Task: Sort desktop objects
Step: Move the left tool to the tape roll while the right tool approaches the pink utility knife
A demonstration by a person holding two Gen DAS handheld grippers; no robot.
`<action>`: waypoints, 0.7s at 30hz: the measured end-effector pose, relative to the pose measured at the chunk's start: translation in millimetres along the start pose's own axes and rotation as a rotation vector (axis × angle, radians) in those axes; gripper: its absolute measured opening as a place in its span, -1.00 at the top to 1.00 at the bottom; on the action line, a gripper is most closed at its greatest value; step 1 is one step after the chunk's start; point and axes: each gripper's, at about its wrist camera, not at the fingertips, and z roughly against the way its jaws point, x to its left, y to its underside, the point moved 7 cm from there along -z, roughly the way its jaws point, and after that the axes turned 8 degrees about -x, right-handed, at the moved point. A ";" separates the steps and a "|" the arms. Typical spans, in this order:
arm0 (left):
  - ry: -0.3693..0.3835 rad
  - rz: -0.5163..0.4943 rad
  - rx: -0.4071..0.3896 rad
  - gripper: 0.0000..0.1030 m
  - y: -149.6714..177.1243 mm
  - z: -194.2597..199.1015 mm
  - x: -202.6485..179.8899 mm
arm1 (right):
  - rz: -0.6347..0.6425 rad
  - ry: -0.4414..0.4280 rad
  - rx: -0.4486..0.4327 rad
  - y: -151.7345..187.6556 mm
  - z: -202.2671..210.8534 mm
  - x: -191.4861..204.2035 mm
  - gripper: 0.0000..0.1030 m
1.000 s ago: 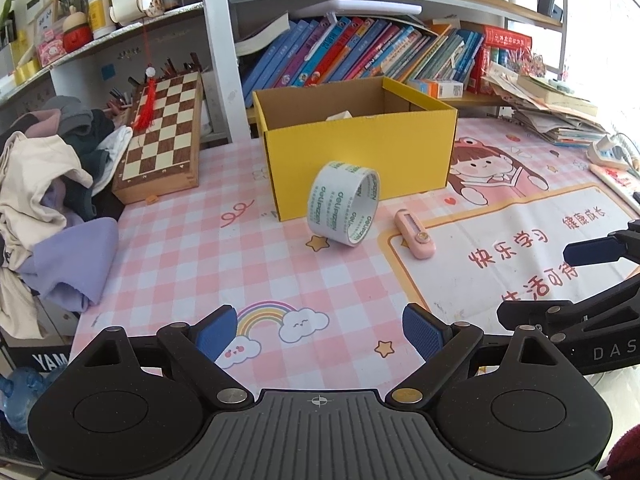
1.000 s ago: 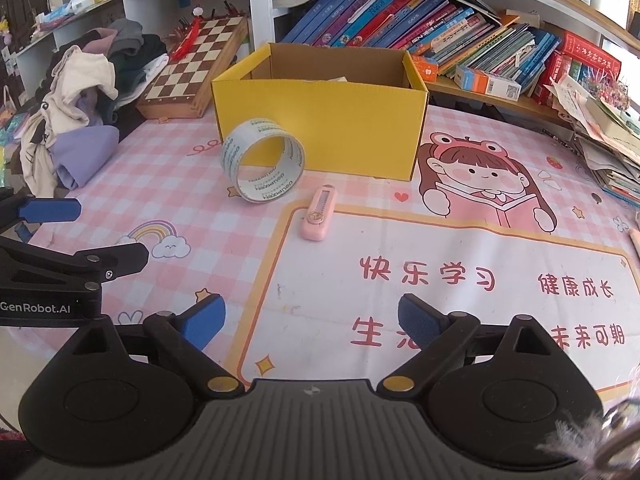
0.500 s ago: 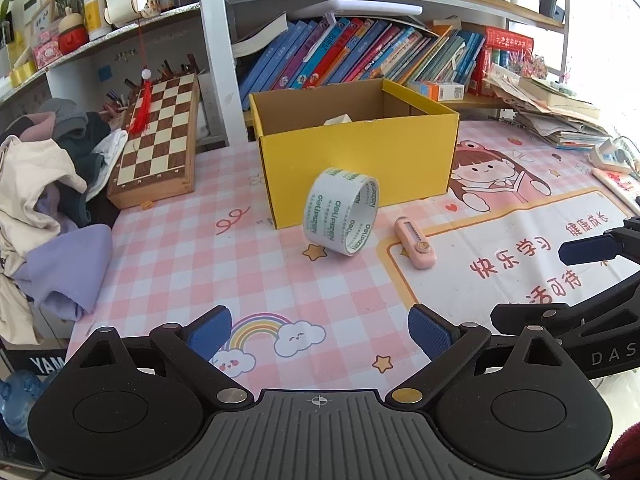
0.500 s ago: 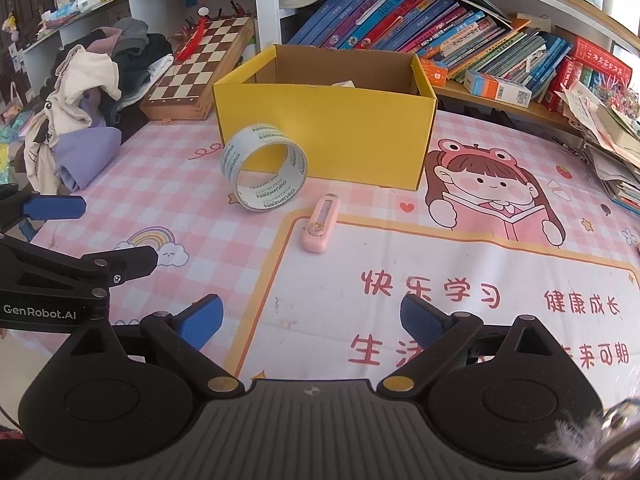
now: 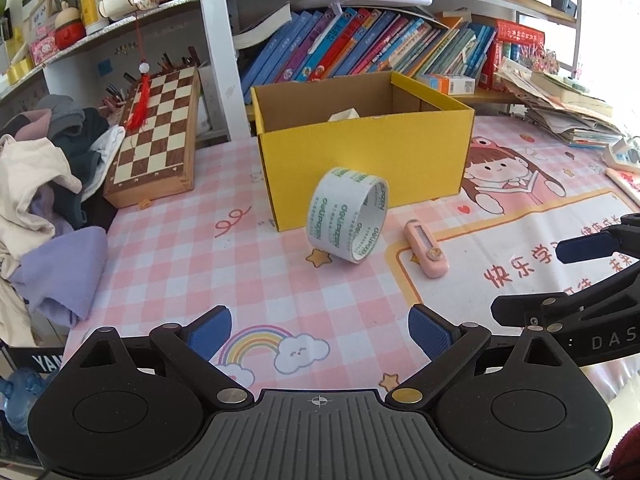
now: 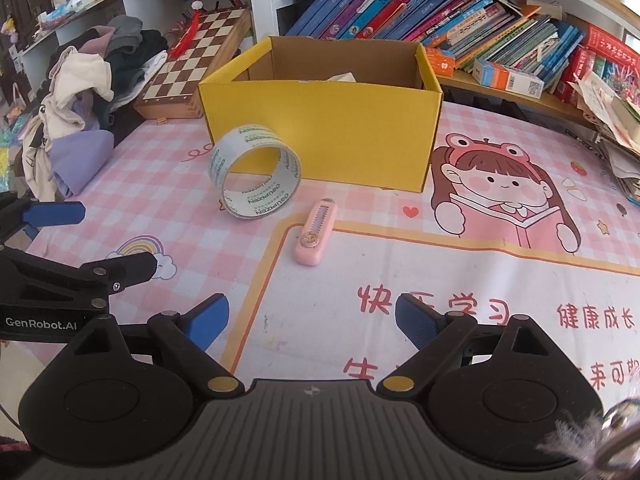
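A roll of clear tape point(image 5: 346, 214) point(image 6: 256, 176) stands on its edge against the front of an open yellow cardboard box point(image 5: 362, 160) point(image 6: 320, 130). A pink utility knife point(image 5: 425, 249) point(image 6: 316, 232) lies flat just right of the tape. Something white shows inside the box. My left gripper point(image 5: 320, 334) hovers open over the pink checked mat, short of the tape. My right gripper point(image 6: 312, 322) is open too, nearer the knife, with nothing between its fingers. Each gripper appears at the edge of the other's view.
A wooden chessboard point(image 5: 156, 136) leans at the back left beside a heap of clothes point(image 5: 44, 184). Books point(image 5: 360, 48) fill the shelf behind the box. Stacked papers point(image 5: 568, 116) sit at the right. The table is covered by a pink printed mat point(image 6: 480, 280).
Both grippers have advanced toward the box, so tape and knife look larger. Both stay open and the objects have not moved.
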 end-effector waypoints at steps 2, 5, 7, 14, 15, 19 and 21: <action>-0.003 0.001 0.003 -0.89 -1.3 -3.6 0.3 | 0.004 -0.008 0.007 -1.1 -4.2 -0.6 -0.69; -0.008 0.002 0.007 -0.89 -4.8 -10.7 1.2 | 0.007 -0.016 0.014 -3.8 -10.1 -2.3 -0.67; -0.011 0.002 0.009 -0.89 -7.2 -15.3 1.8 | 0.008 -0.022 0.021 -6.1 -14.5 -3.7 -0.63; -0.023 0.004 0.018 -0.89 -15.3 -31.7 3.8 | 0.011 -0.037 0.037 -12.6 -28.0 -10.3 -0.58; -0.025 0.005 0.019 -0.89 -16.4 -34.0 4.1 | 0.010 -0.037 0.038 -13.4 -29.7 -11.7 -0.58; -0.032 0.006 0.024 -0.89 -21.1 -43.3 5.3 | 0.005 -0.043 0.053 -16.3 -39.8 -15.9 -0.45; -0.031 0.009 0.018 -0.89 -26.0 -47.9 5.8 | 0.004 -0.046 0.061 -17.7 -45.7 -17.2 -0.38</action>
